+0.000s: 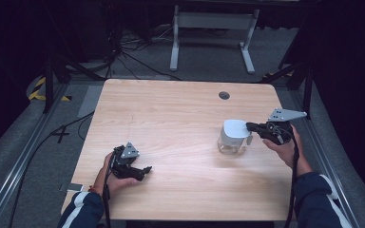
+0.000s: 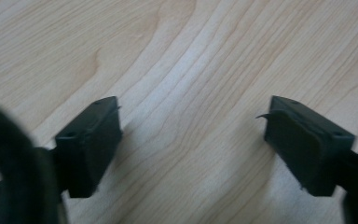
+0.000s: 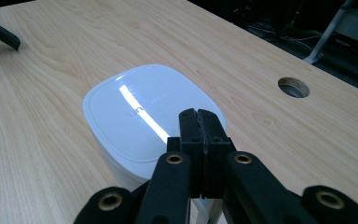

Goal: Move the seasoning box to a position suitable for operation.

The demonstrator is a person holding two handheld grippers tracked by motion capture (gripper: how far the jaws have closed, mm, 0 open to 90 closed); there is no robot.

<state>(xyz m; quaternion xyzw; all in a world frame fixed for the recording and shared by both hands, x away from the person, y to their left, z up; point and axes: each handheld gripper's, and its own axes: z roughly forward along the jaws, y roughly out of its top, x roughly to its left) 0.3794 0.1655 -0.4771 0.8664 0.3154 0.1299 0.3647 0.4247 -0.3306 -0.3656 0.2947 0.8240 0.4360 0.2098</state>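
My right gripper (image 3: 199, 122), jaws pressed together over the near-right edge of the white-lidded container (image 1: 233, 135) at the table's (image 1: 171, 109) right, holds nothing I can confirm, while my left gripper (image 2: 191, 140) rests wide open, empty, far left.

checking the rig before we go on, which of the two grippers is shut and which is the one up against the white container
The right gripper: its jaws are pressed together above the white container. The left gripper is open over bare table.

Dim surrounds, lid (image 3: 144, 112) glare, blurry closeups
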